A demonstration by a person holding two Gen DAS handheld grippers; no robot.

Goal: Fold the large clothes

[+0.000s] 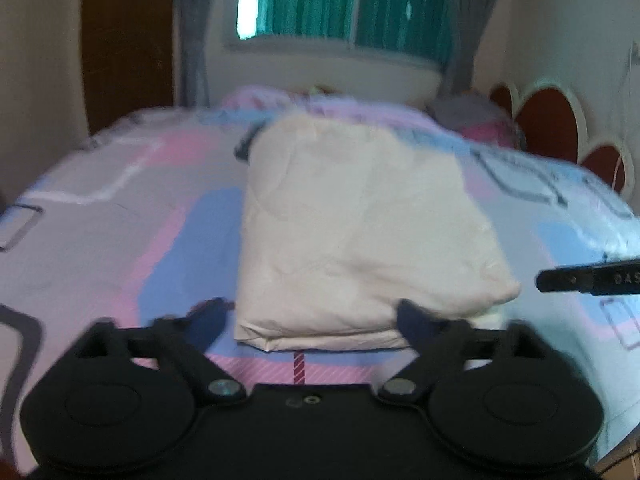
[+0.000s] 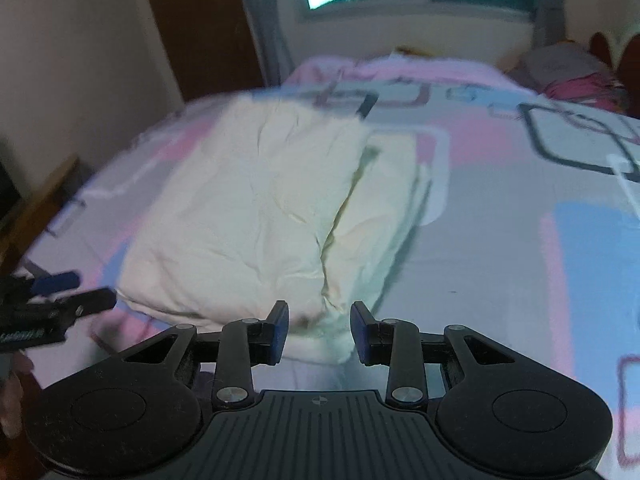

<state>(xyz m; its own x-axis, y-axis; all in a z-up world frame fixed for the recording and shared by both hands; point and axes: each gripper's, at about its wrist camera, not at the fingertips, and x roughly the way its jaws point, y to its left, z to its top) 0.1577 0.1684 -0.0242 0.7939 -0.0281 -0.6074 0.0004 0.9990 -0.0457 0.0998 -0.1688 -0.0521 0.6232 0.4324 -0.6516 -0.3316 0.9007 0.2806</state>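
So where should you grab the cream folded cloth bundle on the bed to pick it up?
Probably by the near thick edge of the cream folded cloth bundle, coming in low from the front, where the stacked layers show. A pinch there would likely catch all the layers, so the fold stays together. The left gripper is wide open at that edge; the right gripper is narrower.

A bed (image 1: 100, 208) fills the middle of both views, its cover patterned in pink, blue and grey blocks. Beyond it, at the top of the frame, a window (image 1: 344, 4) glows behind green curtains, with grey drapes (image 1: 192, 40) at its sides. A brown door (image 1: 128, 40) stands upper left between cream walls (image 1: 36, 80). A red, scalloped headboard (image 1: 560, 128) shows at right.
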